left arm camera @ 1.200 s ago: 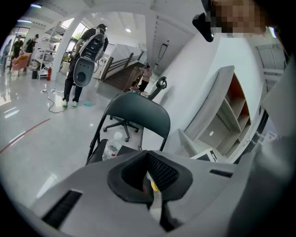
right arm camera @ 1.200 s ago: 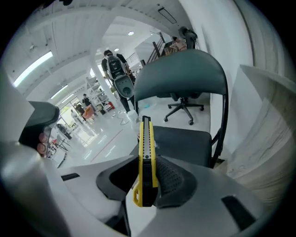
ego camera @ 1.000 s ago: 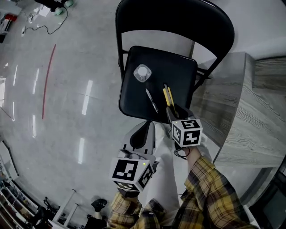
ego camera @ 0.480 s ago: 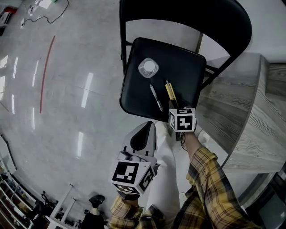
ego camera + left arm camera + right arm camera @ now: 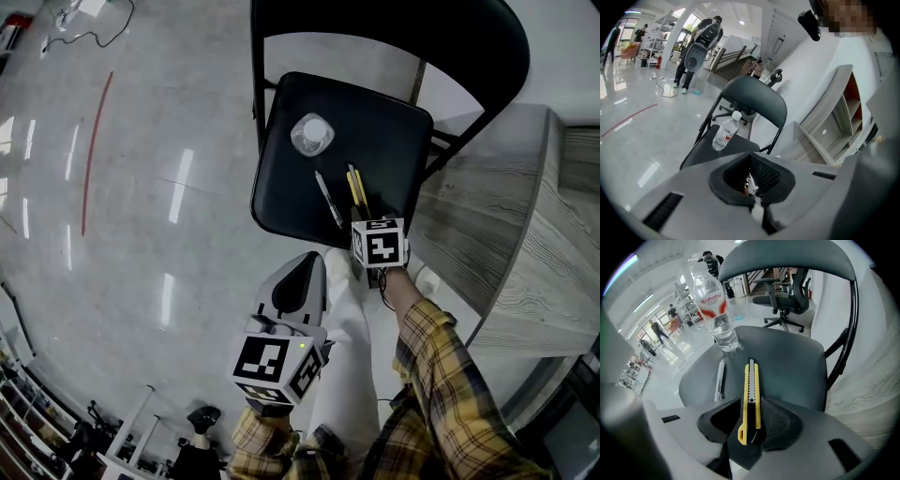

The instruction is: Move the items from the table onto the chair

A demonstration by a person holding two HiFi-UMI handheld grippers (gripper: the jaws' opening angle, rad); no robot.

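1. The glossy pale floor [image 5: 141,187] fills the left of the head view, and a red line runs across it.
2. The wood-grain tabletop [image 5: 525,234] stands on the right, just beside the chair.
3. We see the black folding chair [image 5: 384,112] from above. Its seat carries the bottle and the pen.
4. Our left hand-held gripper [image 5: 307,262] hangs in front of the seat's near edge. Its jaws are together with nothing between them.
5. Our right hand-held gripper [image 5: 750,420] points steeply down at the seat's near right part. Its jaws are clamped on the rear end of the knife.
6. The clear plastic bottle [image 5: 311,136] stands upright on the far left part of the seat with its white cap on. Water fills only its lower part.
7. The yellow knife [image 5: 751,394] reaches out over the seat toward the backrest. We cannot tell whether its front end touches the seat.
8. The grey pen [image 5: 328,200] lies flat on the seat just left of the knife, between it and the bottle, apart from both.
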